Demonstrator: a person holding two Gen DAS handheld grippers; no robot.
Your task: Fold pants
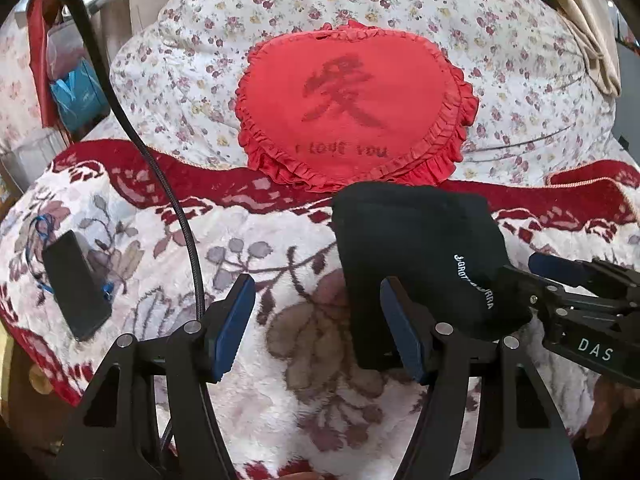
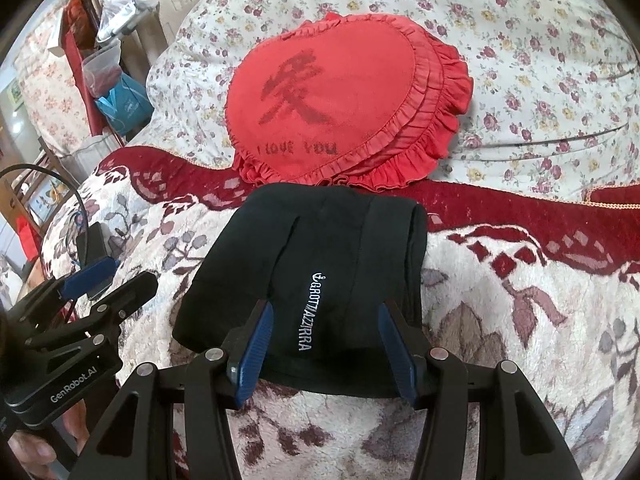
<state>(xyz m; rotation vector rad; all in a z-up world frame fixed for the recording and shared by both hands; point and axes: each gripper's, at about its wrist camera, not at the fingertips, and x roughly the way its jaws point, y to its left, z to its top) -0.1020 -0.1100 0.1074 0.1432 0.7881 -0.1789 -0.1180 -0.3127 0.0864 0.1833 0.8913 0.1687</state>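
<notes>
Your left wrist camera looks forward and down along its fingers, close over the blanket (image 1: 280,400). Your right wrist camera faces likewise, apparently just beside it. Both share the folded pants (image 2: 320,264), the heart cushion (image 1: 352,108) and the floral pillow (image 2: 540,60).

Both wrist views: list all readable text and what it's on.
"I LOVE YOU", under a large stitched character: red heart cushion.
"GROTTAZZURRA", white lettering: folded black pants.
"GenRobot.AI": left gripper body.
"DAS", cut off by the frame edge: right gripper body.
Nothing else legible.
</notes>
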